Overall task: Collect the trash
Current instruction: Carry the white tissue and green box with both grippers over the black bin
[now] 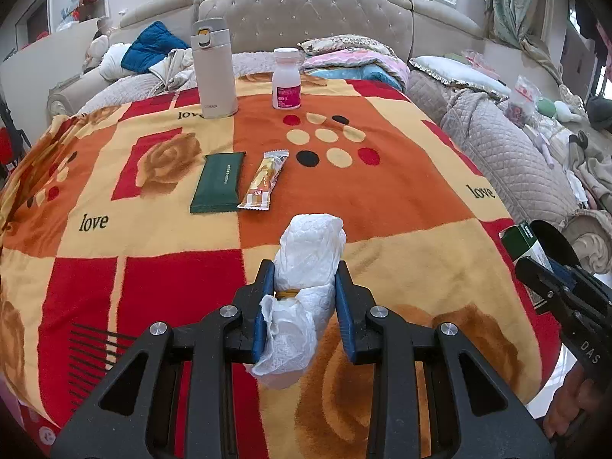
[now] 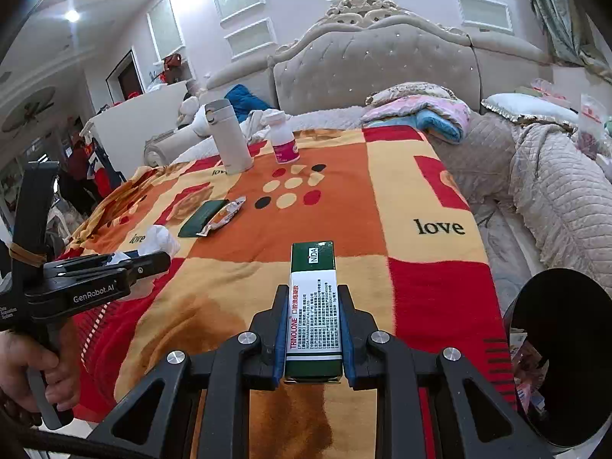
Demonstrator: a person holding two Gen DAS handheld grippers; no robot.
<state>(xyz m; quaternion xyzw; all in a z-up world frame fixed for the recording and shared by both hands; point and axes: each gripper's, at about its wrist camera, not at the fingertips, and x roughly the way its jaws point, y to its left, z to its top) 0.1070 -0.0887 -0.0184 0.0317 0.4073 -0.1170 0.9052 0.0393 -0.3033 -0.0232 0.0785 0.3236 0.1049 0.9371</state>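
The green-and-white box [image 2: 313,313] reads "TRINOLONE" and "NIDA", the left gripper [image 2: 145,262] at nine o'clock "GenRobot.AI", the blanket [image 2: 420,199] "love".

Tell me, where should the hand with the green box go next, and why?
Probably swing right to the black bin and let go. The right gripper has its jaws shut on the green and white box, the bin stands open just beside the blanket, and trash shows inside it.
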